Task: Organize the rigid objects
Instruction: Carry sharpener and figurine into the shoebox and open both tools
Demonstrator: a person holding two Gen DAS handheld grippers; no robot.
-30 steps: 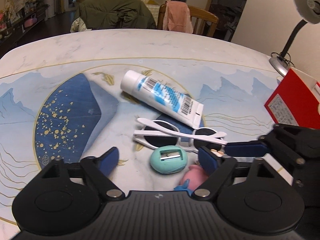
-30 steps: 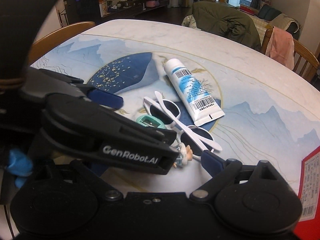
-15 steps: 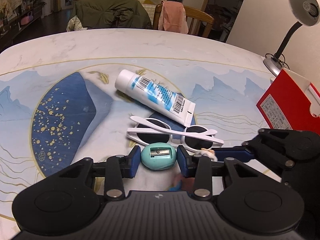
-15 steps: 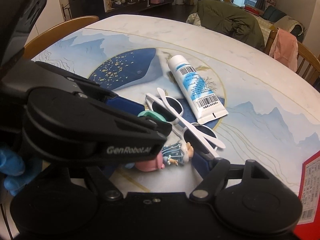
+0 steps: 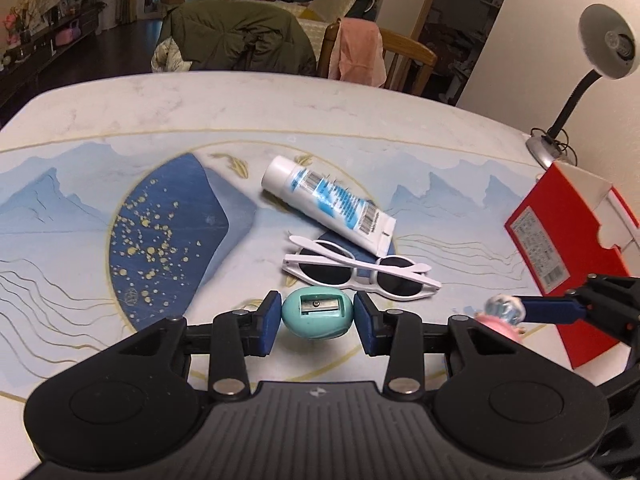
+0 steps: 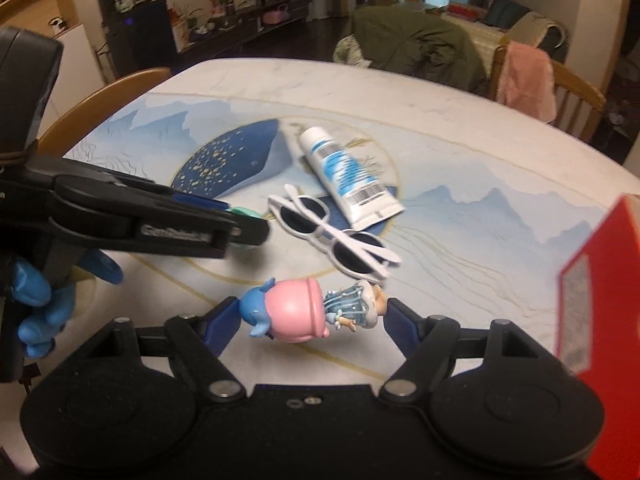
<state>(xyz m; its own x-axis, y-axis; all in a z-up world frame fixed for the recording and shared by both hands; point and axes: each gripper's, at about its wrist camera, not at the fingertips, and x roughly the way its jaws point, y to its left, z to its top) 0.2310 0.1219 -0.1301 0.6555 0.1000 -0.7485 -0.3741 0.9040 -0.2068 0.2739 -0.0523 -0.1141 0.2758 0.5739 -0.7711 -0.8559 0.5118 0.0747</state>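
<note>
My left gripper (image 5: 317, 317) is shut on a teal egg-shaped pencil sharpener (image 5: 317, 314) and holds it above the table. My right gripper (image 6: 312, 314) is shut on a pink and blue toy figurine (image 6: 298, 314), held sideways above the table; the figurine also shows in the left wrist view (image 5: 502, 314). White sunglasses (image 5: 360, 270) lie folded on the table just beyond both grippers. A white and blue tube (image 5: 328, 200) lies behind the sunglasses. The sunglasses (image 6: 332, 236) and the tube (image 6: 348, 178) also show in the right wrist view.
A red open box (image 5: 568, 252) stands at the table's right edge, close to my right gripper. A desk lamp (image 5: 592, 72) stands behind it. Chairs with a green jacket (image 5: 236, 40) and pink cloth (image 5: 360, 56) stand at the far side.
My left gripper shut on the sharpener and lifted it. My right gripper shut on the figurine and lifted it toward the right.
</note>
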